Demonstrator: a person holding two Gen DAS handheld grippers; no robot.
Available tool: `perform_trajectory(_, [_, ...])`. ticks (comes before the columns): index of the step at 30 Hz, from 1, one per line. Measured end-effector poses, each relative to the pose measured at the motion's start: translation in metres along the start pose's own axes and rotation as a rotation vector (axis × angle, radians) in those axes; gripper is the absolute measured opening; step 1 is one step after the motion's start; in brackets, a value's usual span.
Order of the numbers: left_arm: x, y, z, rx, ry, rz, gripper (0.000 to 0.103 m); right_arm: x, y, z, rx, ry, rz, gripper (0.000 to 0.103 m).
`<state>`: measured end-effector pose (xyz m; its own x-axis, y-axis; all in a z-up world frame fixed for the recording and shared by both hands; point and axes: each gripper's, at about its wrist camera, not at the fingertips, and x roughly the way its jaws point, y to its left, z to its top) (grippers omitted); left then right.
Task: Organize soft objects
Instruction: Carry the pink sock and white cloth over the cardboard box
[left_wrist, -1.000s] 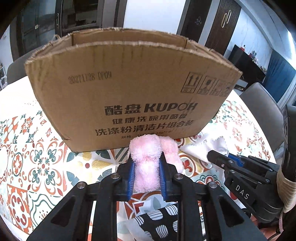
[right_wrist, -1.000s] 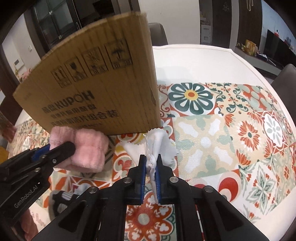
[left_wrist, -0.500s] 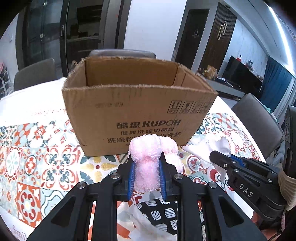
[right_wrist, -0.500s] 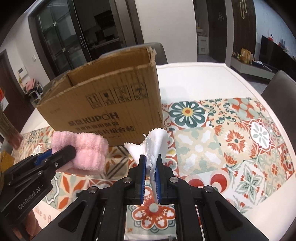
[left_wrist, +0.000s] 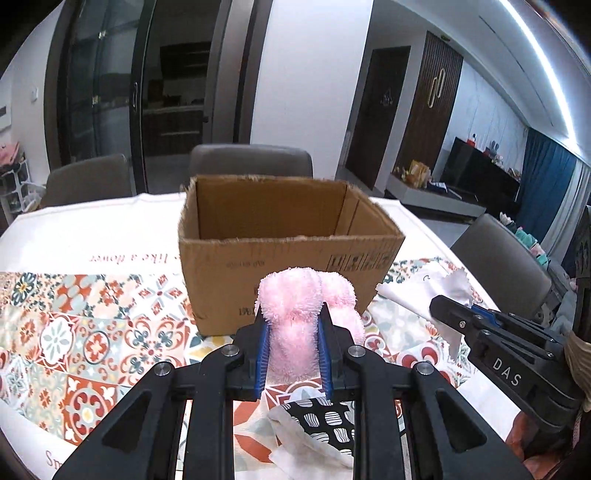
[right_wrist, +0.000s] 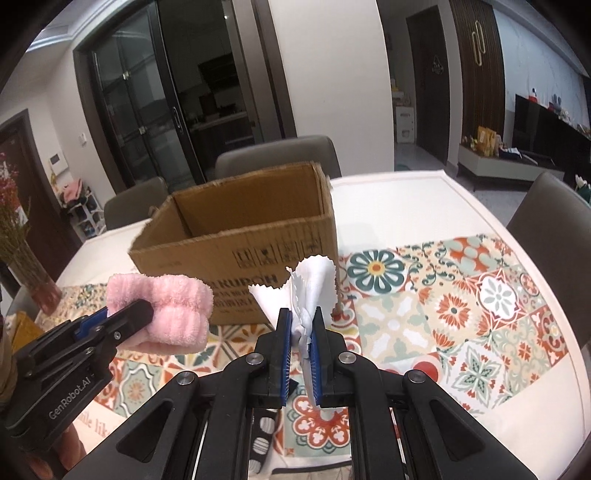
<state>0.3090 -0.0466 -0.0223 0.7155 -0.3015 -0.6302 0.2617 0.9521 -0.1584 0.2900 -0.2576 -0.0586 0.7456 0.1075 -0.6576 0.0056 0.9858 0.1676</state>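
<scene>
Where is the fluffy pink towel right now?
The pink towel is pinched in the left gripper, lifted off the table just before the cardboard box.

Beyond the tongs you are looking across a round white table (left_wrist: 85, 236) wearing a patterned tile-print cloth (right_wrist: 461, 295). Grey upholstered chairs (left_wrist: 251, 162) are standing along its far edge, and another chair (right_wrist: 550, 210) is sitting off to the right. Straight ahead, dark glass sliding doors (right_wrist: 147, 110) are reflecting the room, with a white wall (left_wrist: 306, 85) rising beside them. Farther right, dark wooden doors with gold handles (left_wrist: 436, 92) are lining the wall, a low black cabinet (left_wrist: 480, 173) is stretching toward blue curtains (left_wrist: 546, 177), and a ceiling light strip (left_wrist: 543, 59) is glowing overhead.
</scene>
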Motion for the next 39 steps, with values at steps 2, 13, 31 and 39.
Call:
perform_trajectory(2, [-0.008,0.001,0.003,0.002,-0.019,0.001,0.023,-0.009,0.004,0.004,0.0,-0.021,0.003,0.01])
perform_trajectory(13, [-0.047,0.005,0.021,0.011,-0.128,-0.001,0.023,-0.044,0.021,0.024,-0.013,-0.124,0.024,0.01])
perform_trajectory(31, [-0.066,0.008,0.062,0.034,-0.232,0.021,0.023,-0.052,0.032,0.069,-0.06,-0.216,0.063,0.01])
perform_trajectory(39, [-0.058,0.007,0.082,0.048,-0.253,0.048,0.023,-0.033,0.034,0.09,-0.085,-0.208,0.093,0.01])
